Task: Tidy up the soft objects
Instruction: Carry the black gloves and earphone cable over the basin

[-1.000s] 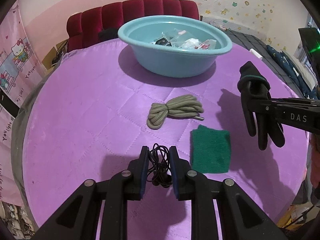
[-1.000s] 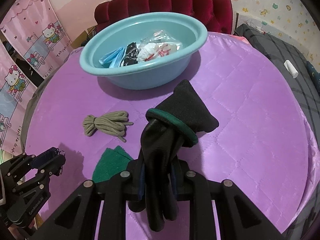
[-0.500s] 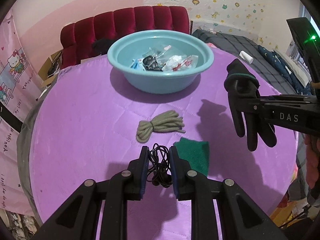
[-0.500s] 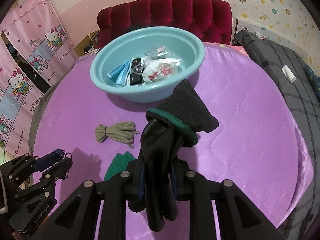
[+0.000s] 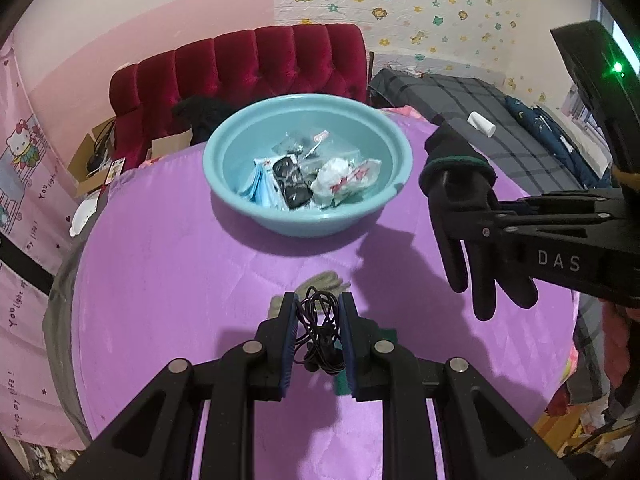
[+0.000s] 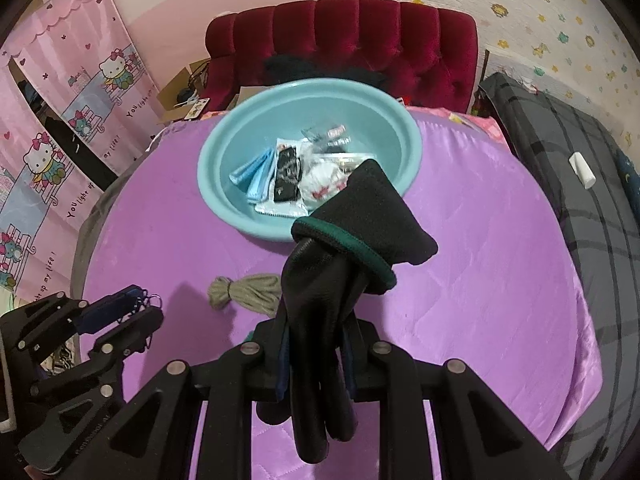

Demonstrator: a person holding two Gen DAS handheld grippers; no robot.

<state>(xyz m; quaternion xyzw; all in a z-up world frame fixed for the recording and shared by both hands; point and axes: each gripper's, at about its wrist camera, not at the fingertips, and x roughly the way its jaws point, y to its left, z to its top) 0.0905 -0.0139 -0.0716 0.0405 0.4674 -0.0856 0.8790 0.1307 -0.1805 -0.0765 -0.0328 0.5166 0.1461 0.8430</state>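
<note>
My left gripper (image 5: 318, 312) is shut on a tangle of black earphone cable (image 5: 319, 330) and holds it above the purple table (image 5: 160, 280). My right gripper (image 6: 316, 344) is shut on a black glove with a green cuff (image 6: 344, 252), which also shows in the left wrist view (image 5: 464, 200), raised in the air to the right. A light-blue basin (image 5: 308, 160) stands at the back of the table and holds packets and blue masks. A grey coiled cord (image 6: 248, 292) lies on the table, partly hidden behind the grippers. A green cloth (image 5: 340, 380) peeks out under the left gripper.
A red tufted sofa (image 5: 248, 68) stands behind the table. A dark plaid bed (image 6: 580, 168) with a small white roll (image 6: 582, 170) lies to the right. Pink Hello Kitty curtains (image 6: 60, 120) hang at the left. The table's round edge drops off at left and right.
Both grippers have risen and moved toward the basin with their loads. The basin now looks nearer and its inside shows more. The cord and green cloth have slid under the grippers.
</note>
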